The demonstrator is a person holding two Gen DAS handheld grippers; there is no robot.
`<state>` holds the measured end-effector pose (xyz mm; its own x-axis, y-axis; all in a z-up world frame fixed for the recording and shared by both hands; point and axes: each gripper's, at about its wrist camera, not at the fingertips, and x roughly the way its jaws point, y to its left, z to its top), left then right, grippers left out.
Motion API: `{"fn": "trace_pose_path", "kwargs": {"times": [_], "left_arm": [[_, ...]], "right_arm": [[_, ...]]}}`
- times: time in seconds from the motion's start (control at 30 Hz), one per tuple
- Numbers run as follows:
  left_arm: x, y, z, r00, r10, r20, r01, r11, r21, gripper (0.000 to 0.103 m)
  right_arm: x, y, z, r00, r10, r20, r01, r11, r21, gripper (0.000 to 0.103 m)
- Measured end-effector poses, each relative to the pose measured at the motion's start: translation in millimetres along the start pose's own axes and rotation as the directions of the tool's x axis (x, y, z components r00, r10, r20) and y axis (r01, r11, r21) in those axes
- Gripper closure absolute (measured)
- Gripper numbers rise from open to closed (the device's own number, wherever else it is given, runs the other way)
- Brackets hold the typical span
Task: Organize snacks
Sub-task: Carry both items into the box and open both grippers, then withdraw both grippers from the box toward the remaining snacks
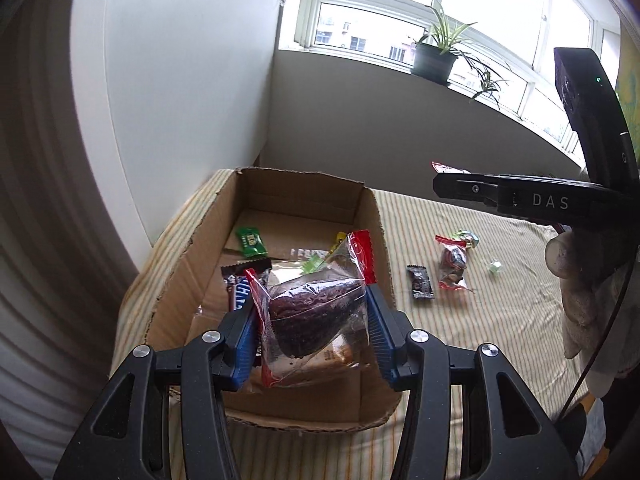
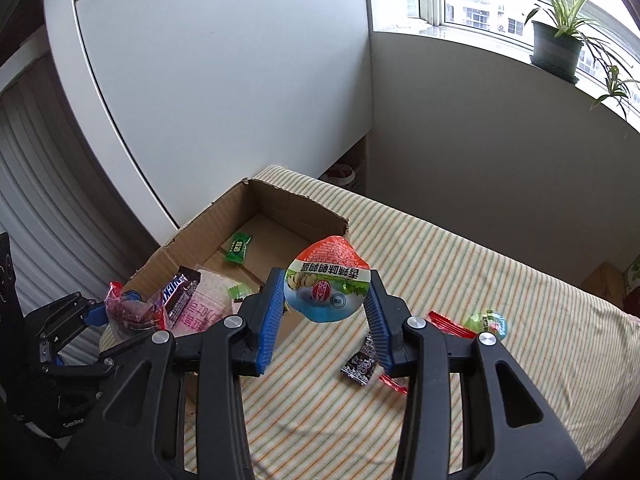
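Note:
My left gripper [image 1: 310,320] is shut on a clear bag with a dark cake [image 1: 312,316] and red edges, held above the open cardboard box [image 1: 176,280]. The box holds a green candy [image 1: 251,241], a Snickers bar [image 1: 240,292] and other packets. My right gripper [image 2: 326,300] is shut on a round red, white and blue jelly cup [image 2: 326,284], held above the striped cloth [image 2: 480,264] beside the box [image 2: 192,236]. The left gripper with its bag [image 2: 132,308] shows at the left of the right wrist view.
On the cloth right of the box lie a dark small packet [image 1: 420,282], a red-edged bag [image 1: 452,264], a green-blue jelly cup [image 1: 466,238] and a small pale candy [image 1: 495,267]. A white cabinet [image 1: 180,80] stands behind the box. A potted plant [image 1: 434,60] sits on the windowsill.

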<state>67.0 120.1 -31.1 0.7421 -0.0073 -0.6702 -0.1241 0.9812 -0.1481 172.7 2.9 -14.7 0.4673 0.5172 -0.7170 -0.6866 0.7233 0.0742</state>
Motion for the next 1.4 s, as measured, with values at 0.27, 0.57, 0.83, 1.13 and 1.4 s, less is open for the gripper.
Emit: {"fn": "trace_pose_path", "kwargs": {"times": [0.27,0.57,0.83,1.13,1.4], "left_arm": [[1,35,-2,0.999,0.043,-0.010,-0.043,0.998,-0.037,0.055],[8,50,0,0.998,0.056,-0.023,-0.058,0.996,-0.072,0.044],[7,52,2,0.998,0.058,-0.017,-0.059,0.995,-0.087,0.039],[1,47,4,0.998,0.059,-0.006,-0.060,0.995,-0.083,0.039],[-9,38,4,0.998,0.057,0.008,-0.056,0.996,-0.072,0.039]], "right_arm": [[39,25,17,0.999,0.024,-0.039,-0.025,0.999,-0.027,0.062],[63,39,22,0.998,0.024,-0.058,-0.027,0.998,-0.052,0.032],[53,34,22,0.999,0.030,-0.035,-0.032,0.999,-0.038,0.020],[37,22,13,1.000,0.011,-0.024,-0.011,1.000,-0.019,0.020],[18,5,4,1.000,-0.006,-0.009,0.006,1.000,0.011,0.020]]}}
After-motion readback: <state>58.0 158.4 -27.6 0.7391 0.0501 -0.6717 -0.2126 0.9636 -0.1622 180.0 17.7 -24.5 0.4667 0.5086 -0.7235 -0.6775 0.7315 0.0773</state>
